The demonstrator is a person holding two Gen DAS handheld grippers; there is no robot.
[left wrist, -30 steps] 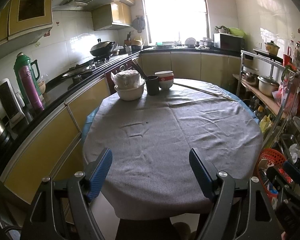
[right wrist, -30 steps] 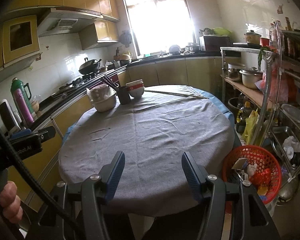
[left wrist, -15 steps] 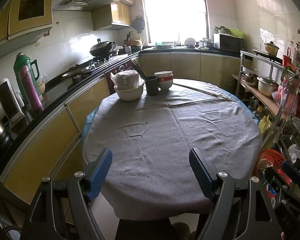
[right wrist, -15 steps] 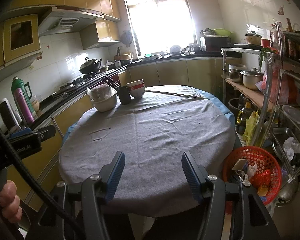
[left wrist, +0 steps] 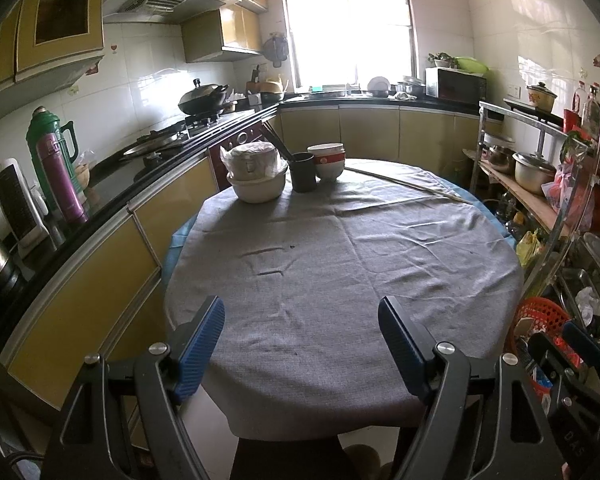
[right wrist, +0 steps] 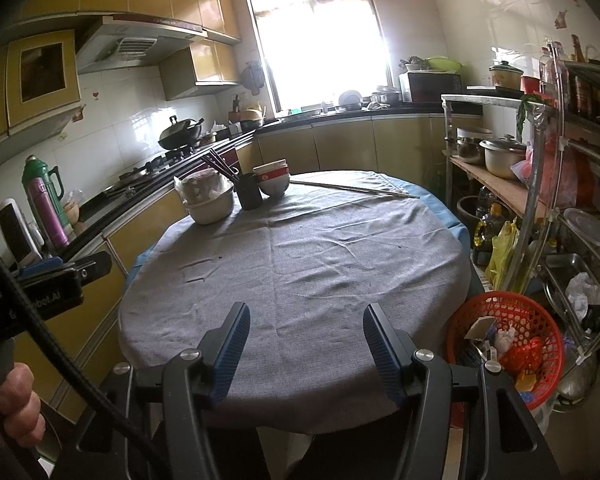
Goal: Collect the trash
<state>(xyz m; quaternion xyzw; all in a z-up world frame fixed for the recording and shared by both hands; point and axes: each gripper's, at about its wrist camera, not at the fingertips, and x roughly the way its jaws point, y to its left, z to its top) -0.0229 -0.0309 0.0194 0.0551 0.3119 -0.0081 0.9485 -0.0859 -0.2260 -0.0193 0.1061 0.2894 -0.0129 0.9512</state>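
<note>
At the bottom of the left wrist view, the left gripper (left wrist: 301,322) stands released, its blue pads wide apart with nothing between them, over the near edge of a round table (left wrist: 340,272) under grey cloth. The right gripper (right wrist: 306,330), low in its own view, is likewise unclenched and empty. To its lower right a red basket (right wrist: 506,346) sits on the floor just beside the table, holding the trash (right wrist: 500,340): crumpled paper and wrappers. At the table's far end, upper centre, stand a cream bowl (left wrist: 256,188), a dark cup (left wrist: 303,172) and stacked red-banded bowls (left wrist: 327,160)
</note>
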